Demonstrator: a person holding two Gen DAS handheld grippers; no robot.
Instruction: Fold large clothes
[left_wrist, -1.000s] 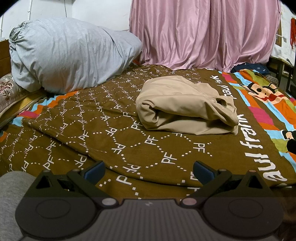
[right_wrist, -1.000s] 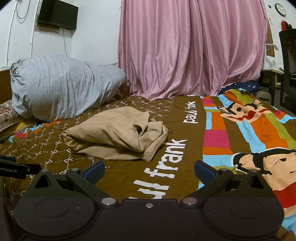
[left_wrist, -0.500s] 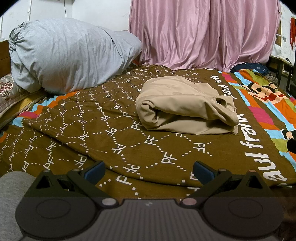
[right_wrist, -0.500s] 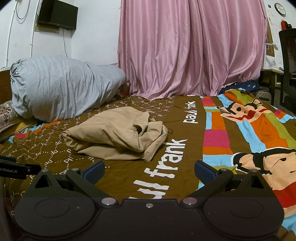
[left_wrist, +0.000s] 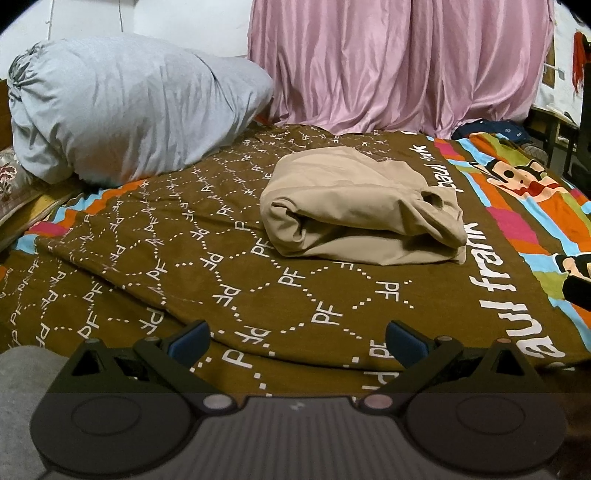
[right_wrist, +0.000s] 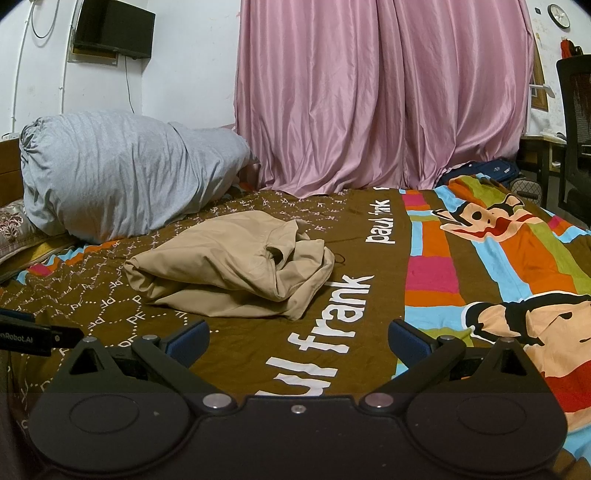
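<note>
Brown bedspread (left_wrist: 229, 280) w/ the white "PF" print is covering the whole bed, pink curtain (left_wrist: 399, 66) hanging behind it. Big grey bundle (left_wrist: 122, 107) is sitting at the far left, near the wall. The tan garment (left_wrist: 354, 210) is lying folded up in a lump mid-bed — well apart from both tools, nothing touching it. Left gripper (left_wrist: 297, 338) is hovering low over the near edge, jaws spread wide, holding nothing. Right gripper (right_wrist: 298, 338) doing the same — released, empty.
</note>
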